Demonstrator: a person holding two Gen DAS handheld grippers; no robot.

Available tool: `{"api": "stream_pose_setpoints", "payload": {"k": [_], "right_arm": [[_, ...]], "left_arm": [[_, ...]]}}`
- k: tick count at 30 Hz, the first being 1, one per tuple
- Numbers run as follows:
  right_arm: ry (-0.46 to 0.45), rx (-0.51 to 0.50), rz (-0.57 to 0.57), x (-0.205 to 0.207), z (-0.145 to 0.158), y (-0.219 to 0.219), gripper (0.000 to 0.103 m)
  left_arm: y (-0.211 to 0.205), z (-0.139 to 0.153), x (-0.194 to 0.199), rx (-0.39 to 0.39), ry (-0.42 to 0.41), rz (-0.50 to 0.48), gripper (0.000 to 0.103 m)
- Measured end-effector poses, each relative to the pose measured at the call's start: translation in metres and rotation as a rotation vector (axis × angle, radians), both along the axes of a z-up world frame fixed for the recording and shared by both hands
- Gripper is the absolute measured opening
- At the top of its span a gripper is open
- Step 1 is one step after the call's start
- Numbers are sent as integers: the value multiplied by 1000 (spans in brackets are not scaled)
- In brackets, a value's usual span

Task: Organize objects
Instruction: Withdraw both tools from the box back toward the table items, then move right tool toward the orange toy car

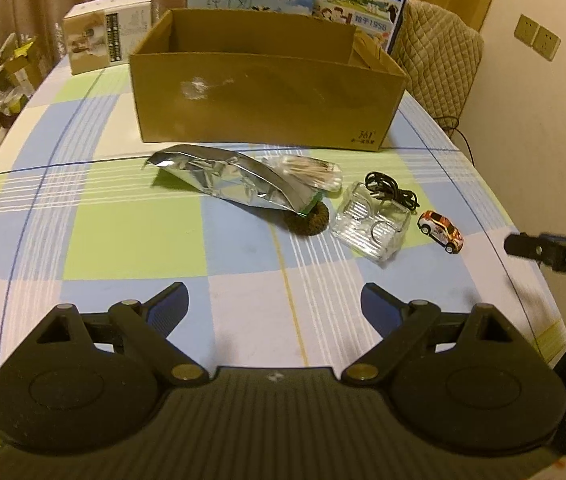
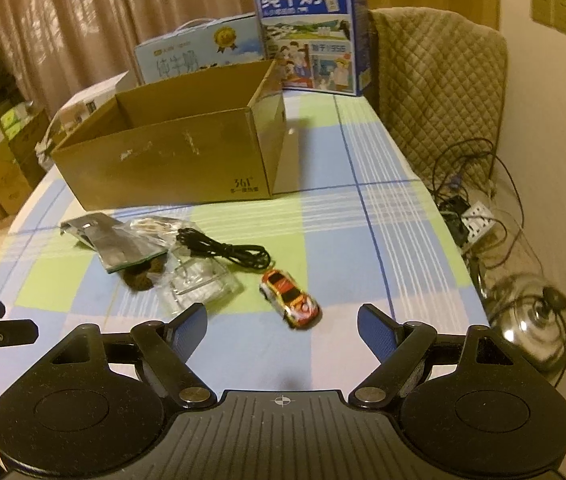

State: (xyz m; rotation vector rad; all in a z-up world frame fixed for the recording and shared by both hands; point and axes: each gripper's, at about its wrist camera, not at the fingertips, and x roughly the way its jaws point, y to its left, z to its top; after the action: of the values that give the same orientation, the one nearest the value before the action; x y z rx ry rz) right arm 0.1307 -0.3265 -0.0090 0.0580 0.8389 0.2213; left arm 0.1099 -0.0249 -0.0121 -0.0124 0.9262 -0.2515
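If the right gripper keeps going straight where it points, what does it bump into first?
Probably the toy car. It sits just ahead of the open right gripper, roughly centred between its fingers, with only bare tablecloth before it. Depth is hard to judge, so the gripper might touch the cloth first.

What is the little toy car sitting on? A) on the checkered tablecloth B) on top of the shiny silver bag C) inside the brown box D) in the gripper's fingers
A. The toy car stands on the checkered tablecloth, out in front of the cardboard box, apart from the silver bag, with nothing gripping it.
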Motion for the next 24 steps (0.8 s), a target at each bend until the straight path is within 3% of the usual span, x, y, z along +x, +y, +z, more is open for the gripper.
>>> {"api": "stream_pose_setpoints", "payload": {"k": [8,24], "right_arm": [[41,-65,107,36,-22,4,80],[123,-136,281,87,-65,19,51]], "left_arm": [[-22,-21,27,-12,16,-79,89],[-74,-51,59,-31,35,-264,78]]}}
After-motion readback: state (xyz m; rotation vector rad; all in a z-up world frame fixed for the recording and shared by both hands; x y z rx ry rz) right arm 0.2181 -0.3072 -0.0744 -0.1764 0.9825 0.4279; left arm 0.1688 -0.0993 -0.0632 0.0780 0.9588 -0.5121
